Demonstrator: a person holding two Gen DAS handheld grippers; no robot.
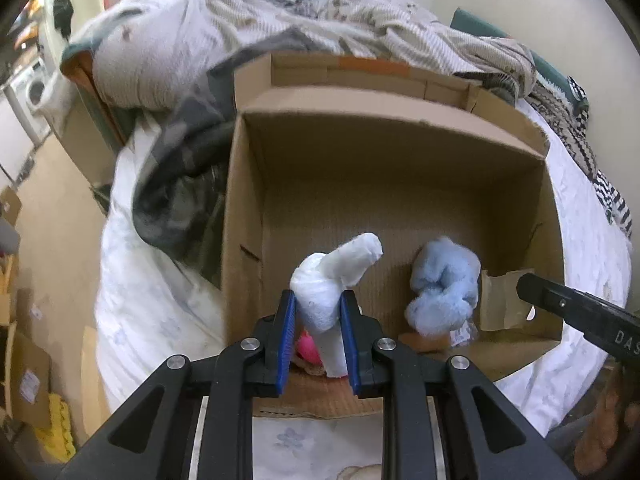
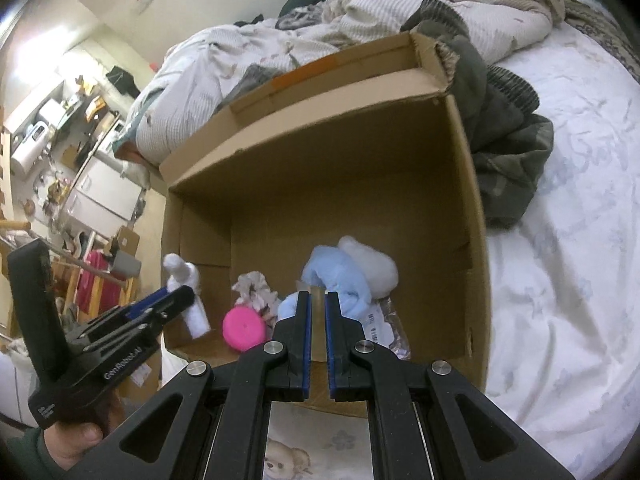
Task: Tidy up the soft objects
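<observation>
Gripping a white sock (image 1: 320, 300) over the cardboard box (image 1: 248, 184) — left gripper (image 1: 318, 300) clamped

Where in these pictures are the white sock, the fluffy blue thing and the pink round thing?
white sock (image 1: 320, 296): left wrist view, on its bunched middle between the blue pads.
fluffy blue thing (image 1: 442, 286): left wrist view, on its middle.
pink round thing (image 2: 244, 327): right wrist view, on its flat face.

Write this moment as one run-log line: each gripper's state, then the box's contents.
left gripper: shut on white cloth | right gripper: shut, nothing between pads | box: blue plush, pink disc
</observation>
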